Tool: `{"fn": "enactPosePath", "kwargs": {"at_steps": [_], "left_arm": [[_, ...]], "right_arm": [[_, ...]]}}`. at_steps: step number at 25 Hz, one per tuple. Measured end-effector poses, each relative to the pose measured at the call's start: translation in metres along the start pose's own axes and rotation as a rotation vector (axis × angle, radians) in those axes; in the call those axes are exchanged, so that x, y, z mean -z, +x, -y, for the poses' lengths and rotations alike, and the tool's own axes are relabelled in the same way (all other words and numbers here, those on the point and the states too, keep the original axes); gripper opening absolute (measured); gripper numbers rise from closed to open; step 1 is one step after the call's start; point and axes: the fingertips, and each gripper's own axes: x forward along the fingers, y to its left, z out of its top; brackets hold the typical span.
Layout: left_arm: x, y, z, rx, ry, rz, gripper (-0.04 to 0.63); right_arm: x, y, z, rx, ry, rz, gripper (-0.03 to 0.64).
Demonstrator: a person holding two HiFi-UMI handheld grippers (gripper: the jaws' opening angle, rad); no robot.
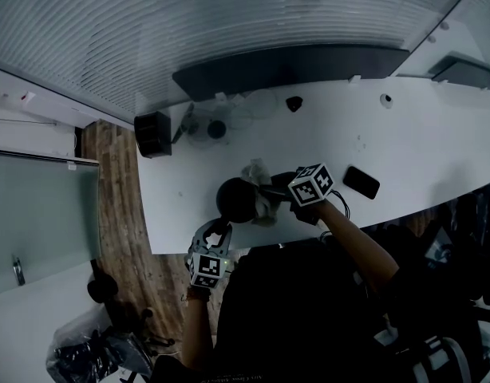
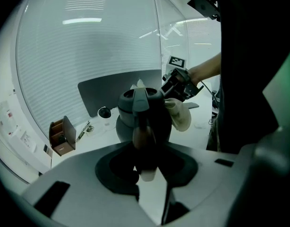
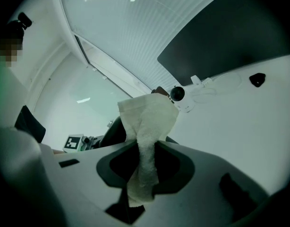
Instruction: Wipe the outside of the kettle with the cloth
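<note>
Head view: a long white bench (image 1: 436, 134) runs across the picture. A wide dark panel (image 1: 293, 66) stands along its far edge. Near the front edge stands the dark, rounded kettle (image 1: 235, 199). The left gripper (image 1: 219, 231) reaches to it from the person's side, with its marker cube facing up. The right gripper (image 1: 270, 193) comes in from the kettle's right, beside its body.

In the left gripper view the kettle's handle runs straight down between that gripper's fingers (image 2: 117, 170). They have closed in on the handle from both sides and clamp it. The kettle's body and lid rise just beyond the fingertips.

In the right gripper view a pale cloth (image 3: 149, 117) is pinched between that gripper's fingers (image 3: 117, 167), which are pressed together on it. One end hangs below the grip and the rest stands up in a loose fold past the fingertips. The kettle's dark side shows just behind that fold. The left gripper view shows the cloth bunched against the kettle's right flank and touching it, at the tip of the right gripper.

A black box (image 1: 153, 134) sits at the bench's left end. A dark phone (image 1: 361, 182) lies flat to the right of the right gripper, apart from the kettle. A crumpled pale thing (image 1: 253, 170) lies just behind the kettle; what it is cannot be told. A small round black object (image 1: 294, 103) sits near the panel.
</note>
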Motion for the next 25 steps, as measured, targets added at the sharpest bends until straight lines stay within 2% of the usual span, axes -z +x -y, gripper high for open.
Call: {"fn": "enactPosePath", "kwargs": {"at_steps": [3,7,13,17,19,21,25], "left_arm": [[0.001,0.001,-0.001,-0.008,-0.003,-0.002,0.118],[0.0,0.0,0.0,-0.008,-0.003,-0.009,0.118],[0.001,0.001,-0.001,-0.012,-0.008,-0.014,0.118],[0.001,-0.001,0.0,-0.019,-0.01,-0.001,0.118],[-0.001,0.001,0.0,-0.019,-0.009,0.014,0.118],[-0.001,0.002,0.0,-0.017,-0.01,0.017,0.118],[-0.001,-0.002,-0.001,-0.026,-0.028,0.002,0.117]], "right_arm": [[0.003,0.002,0.017,0.05,0.009,0.002,0.087],[0.02,0.014,0.047,0.14,0.012,-0.046,0.086],[0.034,0.026,0.073,0.183,0.077,-0.062,0.084],[0.043,0.03,0.08,0.168,0.155,-0.05,0.084],[0.043,0.026,0.079,0.13,0.191,-0.02,0.084],[0.033,0.013,0.069,0.052,0.224,0.05,0.086],[-0.004,-0.032,0.013,-0.213,0.302,0.251,0.086]]}}
